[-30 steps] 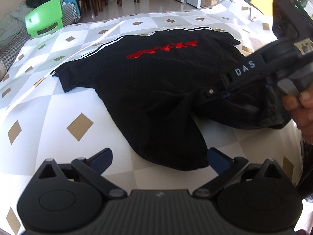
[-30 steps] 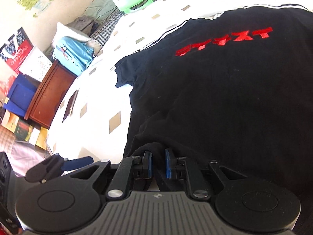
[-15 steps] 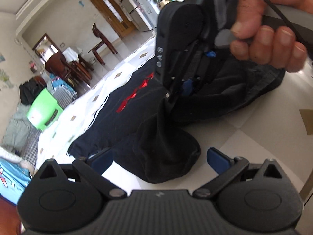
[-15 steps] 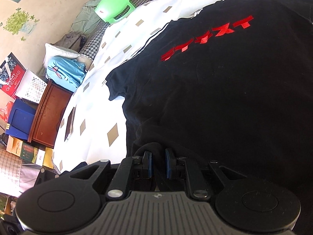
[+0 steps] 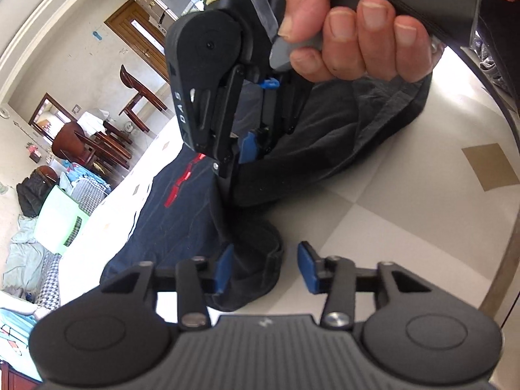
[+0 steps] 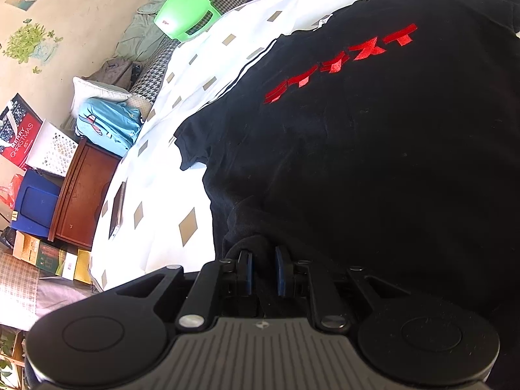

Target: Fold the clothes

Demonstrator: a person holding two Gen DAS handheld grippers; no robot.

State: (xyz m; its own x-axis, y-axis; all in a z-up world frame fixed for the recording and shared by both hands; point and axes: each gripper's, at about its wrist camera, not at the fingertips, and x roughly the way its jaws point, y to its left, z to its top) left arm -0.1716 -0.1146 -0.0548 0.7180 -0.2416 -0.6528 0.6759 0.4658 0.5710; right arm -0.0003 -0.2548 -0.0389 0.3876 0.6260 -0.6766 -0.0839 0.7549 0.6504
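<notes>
**foldfan:** Shirt update. Black T-shirt (image 6: 373,169) with the red lettering (image 6: 338,61) is on the white diamond-pattern sheet (image 6: 156,169), mostly flat, but one edge is bunched up. Right gripper (image 6: 262,273) has its blue pads squeezed narrow on a fold of that black cloth, same pinch as half a second ago. In the left wrist view you can see it from the side (image 5: 252,144), with a hand (image 5: 351,35) wrapped round the handle and cloth hanging from the pads.

**seamster:** And the left one?

**foldfan:** Left gripper (image 5: 263,269) is where the change is. A second back its fingers were spread wide, well short of the hem. Now they've narrowed some, and a drooping lump of the shirt sits between them, left pad (image 5: 222,268) against the fabric, right pad apart from it. Not clamped yet.

**seamster:** Camera moved too?

**foldfan:** Yep, it has rolled and come in closer. Green stool (image 5: 60,219) is now off at the left edge.
</notes>
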